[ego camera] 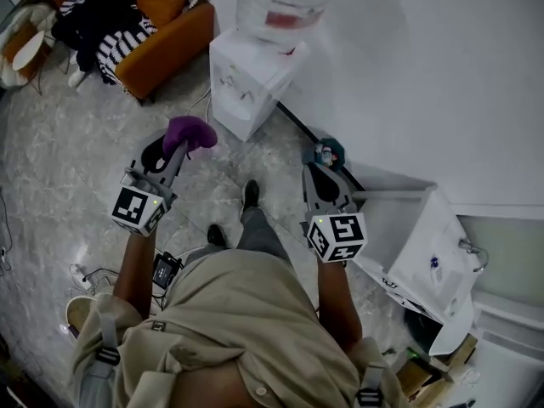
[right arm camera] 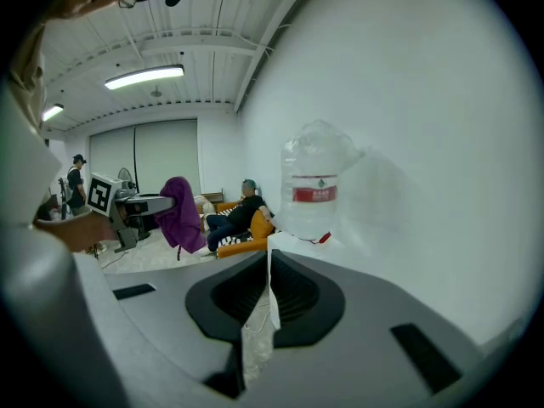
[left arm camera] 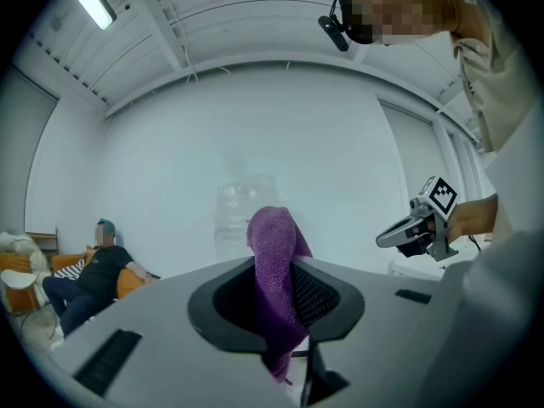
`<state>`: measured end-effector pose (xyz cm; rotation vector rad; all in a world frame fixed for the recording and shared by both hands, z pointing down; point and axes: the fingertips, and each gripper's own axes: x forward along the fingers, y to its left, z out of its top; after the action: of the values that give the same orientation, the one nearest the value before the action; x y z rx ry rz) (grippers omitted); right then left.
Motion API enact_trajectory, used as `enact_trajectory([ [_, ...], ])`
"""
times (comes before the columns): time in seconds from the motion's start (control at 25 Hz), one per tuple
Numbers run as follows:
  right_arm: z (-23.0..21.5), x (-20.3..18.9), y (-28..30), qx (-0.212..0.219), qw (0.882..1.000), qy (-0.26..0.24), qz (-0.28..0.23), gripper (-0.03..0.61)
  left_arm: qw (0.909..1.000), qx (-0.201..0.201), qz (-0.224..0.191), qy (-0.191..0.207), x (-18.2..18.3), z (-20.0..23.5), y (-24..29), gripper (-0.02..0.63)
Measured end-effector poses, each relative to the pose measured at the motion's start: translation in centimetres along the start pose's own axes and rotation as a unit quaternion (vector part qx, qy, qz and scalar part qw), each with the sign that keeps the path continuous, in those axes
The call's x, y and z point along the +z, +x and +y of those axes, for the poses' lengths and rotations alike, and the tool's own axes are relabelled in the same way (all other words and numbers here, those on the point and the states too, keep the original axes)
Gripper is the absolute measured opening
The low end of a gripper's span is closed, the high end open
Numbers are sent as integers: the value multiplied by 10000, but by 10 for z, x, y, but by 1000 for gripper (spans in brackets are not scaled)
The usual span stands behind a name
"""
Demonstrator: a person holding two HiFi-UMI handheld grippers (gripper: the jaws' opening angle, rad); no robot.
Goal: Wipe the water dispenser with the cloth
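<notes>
Fuzzy purple terry cloth [left arm camera: 276,287], rough and matt, pinched in the matt grey plastic left gripper [ego camera: 177,153]; boxy white water dispenser [ego camera: 251,79] in smooth plastic, topped by a clear glossy plastic bottle [ego camera: 280,2]; polished grey stone floor [ego camera: 76,185] with a faint sheen; soft beige cloth shirt [ego camera: 246,313].

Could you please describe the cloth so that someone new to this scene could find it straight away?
Start at the white water dispenser standing by the wall. In front of it, the left tongs are shut on the cloth. It is the only purple thing here, a fuzzy bunch sticking out past their tips.
</notes>
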<state>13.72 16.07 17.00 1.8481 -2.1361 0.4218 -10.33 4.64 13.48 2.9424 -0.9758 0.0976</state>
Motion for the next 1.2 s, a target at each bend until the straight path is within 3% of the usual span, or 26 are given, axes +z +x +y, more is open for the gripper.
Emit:
enact_trajectory([
  [0.36,-44,41,118,754,9969,-225,-2,28,9948,971,318,52,-4,78,54,89],
  [0.72,-102,36,200,1126,9927,-263,328,28,9844,1687,480,-106,-31,136,146,87],
  [1.0,-133,5,238,1187,9891,-324,807,28,9739,2141,530,-544,-74,173,193,88],
  [1.2,-150,-30,252,978,9871,-368,1217,28,9642,2415,760,-788,-139,197,220,88],
])
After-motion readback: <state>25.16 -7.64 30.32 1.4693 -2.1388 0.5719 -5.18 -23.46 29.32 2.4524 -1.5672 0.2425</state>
